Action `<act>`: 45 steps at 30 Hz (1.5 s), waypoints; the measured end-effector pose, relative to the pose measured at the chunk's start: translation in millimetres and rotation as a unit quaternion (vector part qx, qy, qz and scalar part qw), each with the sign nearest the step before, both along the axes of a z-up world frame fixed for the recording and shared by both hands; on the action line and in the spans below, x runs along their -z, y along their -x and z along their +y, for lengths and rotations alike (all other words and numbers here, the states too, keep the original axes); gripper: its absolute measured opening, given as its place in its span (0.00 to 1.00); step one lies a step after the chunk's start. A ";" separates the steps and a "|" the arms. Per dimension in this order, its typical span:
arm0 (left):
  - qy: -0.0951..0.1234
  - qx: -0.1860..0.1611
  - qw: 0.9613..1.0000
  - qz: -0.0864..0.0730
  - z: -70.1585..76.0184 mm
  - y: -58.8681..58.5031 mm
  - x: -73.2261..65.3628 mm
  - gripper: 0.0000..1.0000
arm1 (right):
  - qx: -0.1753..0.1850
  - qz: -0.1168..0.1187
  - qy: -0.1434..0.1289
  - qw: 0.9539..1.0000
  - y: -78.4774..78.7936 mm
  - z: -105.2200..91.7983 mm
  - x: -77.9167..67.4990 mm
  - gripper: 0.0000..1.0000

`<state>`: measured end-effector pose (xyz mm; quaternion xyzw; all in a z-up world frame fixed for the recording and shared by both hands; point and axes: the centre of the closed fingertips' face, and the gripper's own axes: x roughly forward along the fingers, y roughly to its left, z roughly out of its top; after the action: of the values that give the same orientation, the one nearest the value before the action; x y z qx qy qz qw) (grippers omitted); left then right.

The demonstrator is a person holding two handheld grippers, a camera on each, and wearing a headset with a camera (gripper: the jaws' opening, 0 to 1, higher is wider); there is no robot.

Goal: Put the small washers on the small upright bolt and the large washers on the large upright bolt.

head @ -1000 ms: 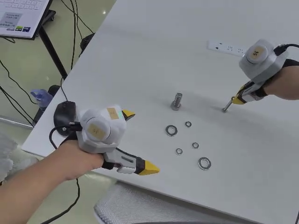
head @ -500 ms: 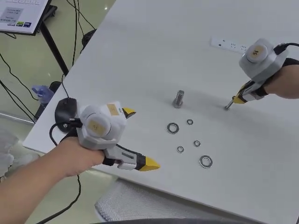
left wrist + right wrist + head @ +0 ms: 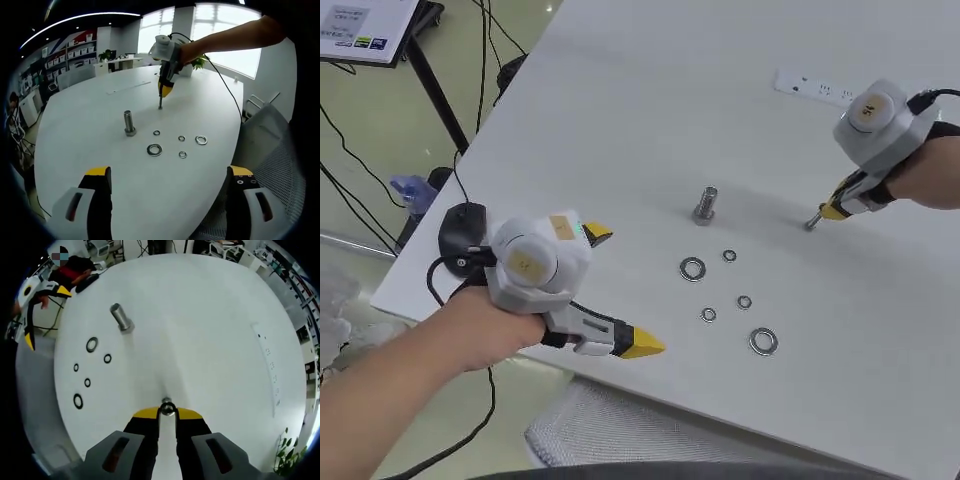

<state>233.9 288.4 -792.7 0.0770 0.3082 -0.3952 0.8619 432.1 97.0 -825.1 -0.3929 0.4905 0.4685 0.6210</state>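
From where I stand, the large bolt (image 3: 706,205) is upright on its head near the middle of the white table (image 3: 620,120), apart from both grippers. Off to its right, the right gripper (image 3: 830,213) has its yellow-tipped jaws pressed together on the small bolt (image 3: 812,222). The bolt slants down from the tips, and its lower end meets the table top. In the right gripper view, the bolt's upper end sits squeezed between the two tips. The washers all lie flat and loose on the table, on the person's side of the large bolt. A large washer (image 3: 692,268) lies closest to that bolt, with a small washer (image 3: 729,256) just to its right. Further toward the person lie another small washer (image 3: 744,301) and a third small washer (image 3: 708,315). The second large washer (image 3: 763,341) lies nearest the front edge. The left gripper (image 3: 620,290) hangs over the near left edge of the table, well apart from the washers. Its jaws are spread wide and point across toward the washers and the large bolt. A black computer mouse (image 3: 460,225) sits at the table's left corner beside the hand holding that gripper. A white power strip (image 3: 815,90) lies flat on the far side, beyond the right gripper.
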 end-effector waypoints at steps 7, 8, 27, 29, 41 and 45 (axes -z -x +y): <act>-0.003 0.003 1.000 0.003 -0.6 1.2 2.8 0.95 | -0.004 0.001 0.003 1.000 3.7 -0.5 7.9 0.12; -0.003 0.003 1.000 0.004 -0.2 1.4 3.2 0.95 | -0.004 0.000 0.004 1.000 3.9 -1.0 8.6 0.12; -0.003 -0.003 1.000 0.008 1.1 2.5 1.9 0.94 | -0.018 -0.001 0.007 1.000 -2.9 2.3 33.2 0.12; -0.001 -0.005 1.000 0.007 1.6 2.4 0.3 0.94 | -0.027 -0.008 0.016 0.999 -4.1 0.9 35.3 0.12; 0.001 -0.005 1.000 0.012 3.3 3.9 0.8 0.92 | -0.020 -0.004 0.020 1.000 -1.9 -3.6 44.5 0.12; -0.001 -0.006 1.000 0.013 4.8 4.8 1.3 0.92 | -0.019 -0.005 0.016 1.000 -1.2 -2.6 43.4 0.12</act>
<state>229.2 293.2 -794.0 0.0708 0.3201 -0.3909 0.8601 433.3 94.5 -868.5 -0.4145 0.4875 0.4701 0.6079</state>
